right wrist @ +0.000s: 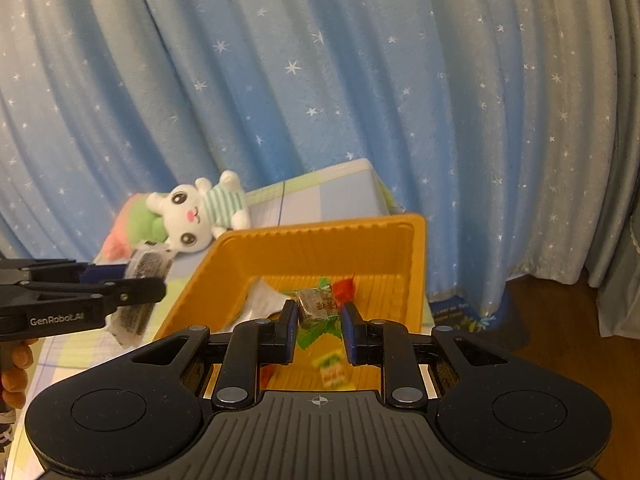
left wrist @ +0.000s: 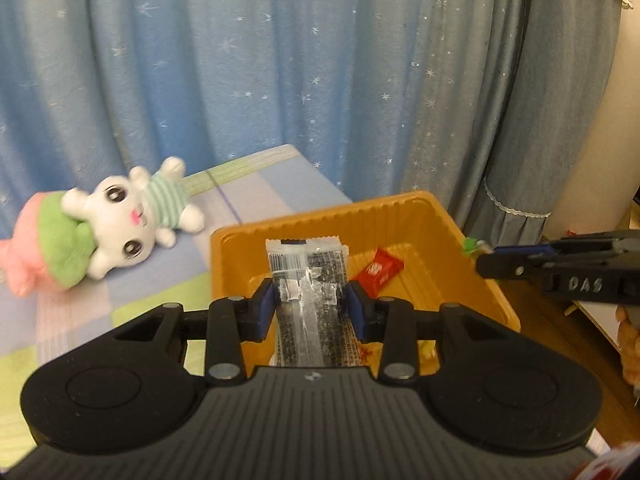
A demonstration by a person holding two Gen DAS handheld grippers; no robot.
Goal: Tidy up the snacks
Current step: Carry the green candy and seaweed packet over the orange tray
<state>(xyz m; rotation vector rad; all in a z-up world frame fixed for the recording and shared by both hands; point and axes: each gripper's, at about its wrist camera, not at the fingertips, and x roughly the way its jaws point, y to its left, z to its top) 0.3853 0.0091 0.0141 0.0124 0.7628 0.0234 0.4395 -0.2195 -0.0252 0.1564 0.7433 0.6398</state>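
Left gripper (left wrist: pixel 312 306) at lower centre of its view, blue pads clamped on both sides of a long clear packet w/ black print (left wrist: pixel 307 280), packet sticking up-frame over the orange tray (left wrist: pixel 320 216). Red wrapper (left wrist: pixel 378 274) lies on the tray floor just right of the packet. Right gripper (right wrist: pixel 320 316) at lower centre of its own view, pinched tight on a small green-wrapped candy (right wrist: pixel 318 304), held above the tray interior (right wrist: pixel 312 248); a red wrapper (right wrist: pixel 345 288) just beyond it, a white wrapper (right wrist: pixel 262 300) to its left, a yellow-green one (right wrist: pixel 332 370) below, blurred. In the right cam the left gripper (right wrist: pixel 152 284) comes in from the left edge w/ its packet (right wrist: pixel 140 292), just outside the tray's left wall; fingers (right wrist: pixel 16 372) of a hand at lower left. Plush rabbit (left wrist: pixel 136 220) lies on the checked pastel cloth (left wrist: pixel 248 184), left of the tray. Starry blue curtain (left wrist: pixel 280 60) fills the bkgd.
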